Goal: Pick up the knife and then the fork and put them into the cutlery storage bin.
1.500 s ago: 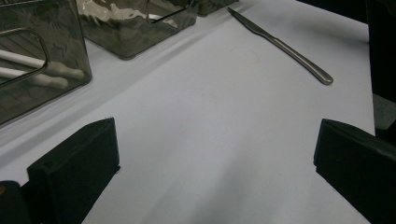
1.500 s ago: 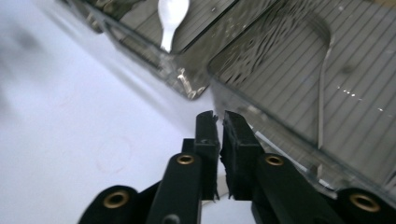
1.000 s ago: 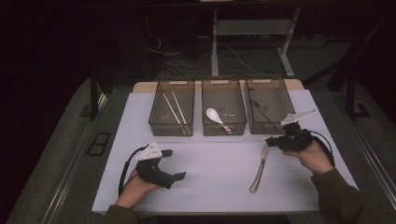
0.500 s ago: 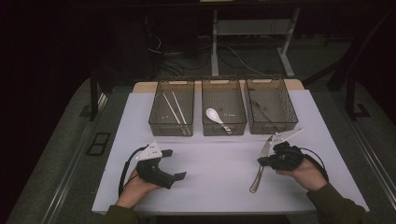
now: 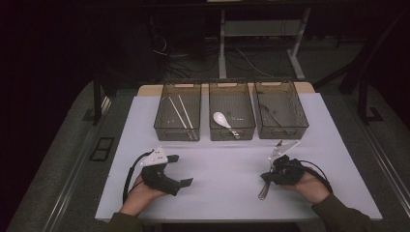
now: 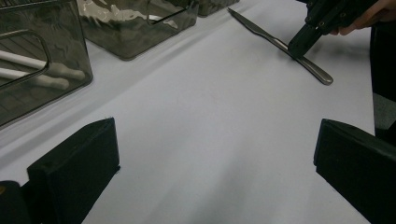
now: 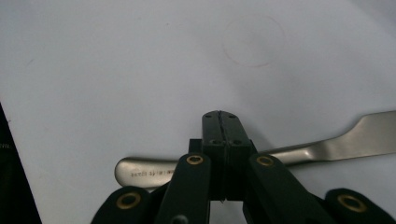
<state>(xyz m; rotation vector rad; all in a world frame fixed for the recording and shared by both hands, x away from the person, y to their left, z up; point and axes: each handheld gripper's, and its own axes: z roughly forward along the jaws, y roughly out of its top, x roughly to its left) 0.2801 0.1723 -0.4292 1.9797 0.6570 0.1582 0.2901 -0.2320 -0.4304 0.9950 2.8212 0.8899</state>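
**Right hand-held gripper closing its tips over the knife on the table**

The knife (image 5: pixel 267 186) is lying flat on the white table (image 5: pixel 227 164), nearer the person than the right-hand bin (image 5: pixel 281 116) and slanting away from that bin toward the table's near edge; its blade end is pointing toward the bin and its rounded handle end (image 7: pixel 140 171) is lying closest to the person. The right hand-held gripper (image 5: pixel 273 176) is hanging directly over the knife's handle, on the near side of the same bin; in the right gripper view its jaws are meeting tip to tip, pressed together with no gap, and the handle is passing underneath them; whether the tips are pinching the metal or merely resting on it I cannot tell. In the left gripper view that same gripper (image 6: pixel 299 46) is touching down on the knife (image 6: pixel 280 44) partway along the handle.

The left hand-held gripper (image 5: pixel 186 182) is resting well apart from the knife, nearer the person than the left-hand bin (image 5: pixel 178 118); its jaws are standing wide open with only bare table between them.

The left-hand bin is holding white chopsticks (image 5: pixel 180 112); the middle bin (image 5: pixel 231 116), between the other two, is holding a white spoon (image 5: pixel 223 120); the right-hand bin is holding dark metal cutlery that is too dim to name.
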